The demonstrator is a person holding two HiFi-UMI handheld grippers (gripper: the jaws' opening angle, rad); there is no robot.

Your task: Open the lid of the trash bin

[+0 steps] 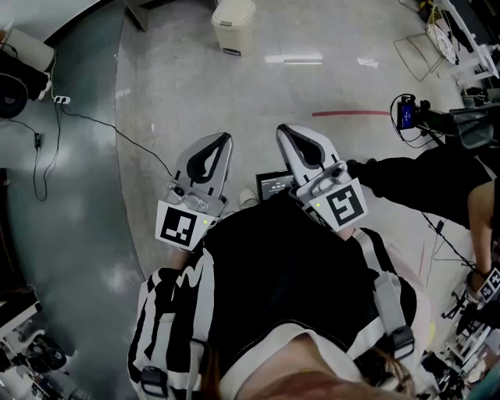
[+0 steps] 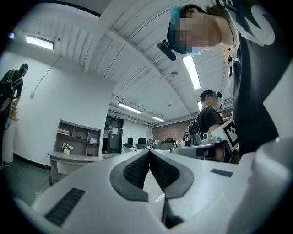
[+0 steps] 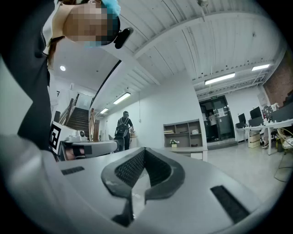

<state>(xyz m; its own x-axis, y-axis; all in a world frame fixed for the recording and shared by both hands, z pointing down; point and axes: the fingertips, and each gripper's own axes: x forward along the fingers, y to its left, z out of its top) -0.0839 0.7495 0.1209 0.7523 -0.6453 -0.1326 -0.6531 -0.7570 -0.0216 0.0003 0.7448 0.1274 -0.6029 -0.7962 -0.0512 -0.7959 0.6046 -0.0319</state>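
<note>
**Entry: trash bin task, not yet started**

1. Floor: pale and glossy, filling the head view. A darker strip runs down its left side, and a thin cable trails across the boundary between the two.

2. Person: seen from above in a dark top with striped sleeves, standing at the near edge and holding both tools close to the chest.

3. Trash bin: small and beige, standing on the floor at the far edge, slightly left of centre and well apart from both tools. Its lid appears to lie flat and closed. Nothing touches it.

4. Left hand-held gripper: clenched, its ribbed pads meeting with nothing between them. Its own view looks out at the ceiling and a distant room, not at the bin.

5. Right hand-held gripper: also clenched and empty, just beside the left one and aimed across the room.

Progress, as judged: none of the task is done. What remains is to walk to the bin, spread one set of jaws, take hold of the lid and lift it.
</note>
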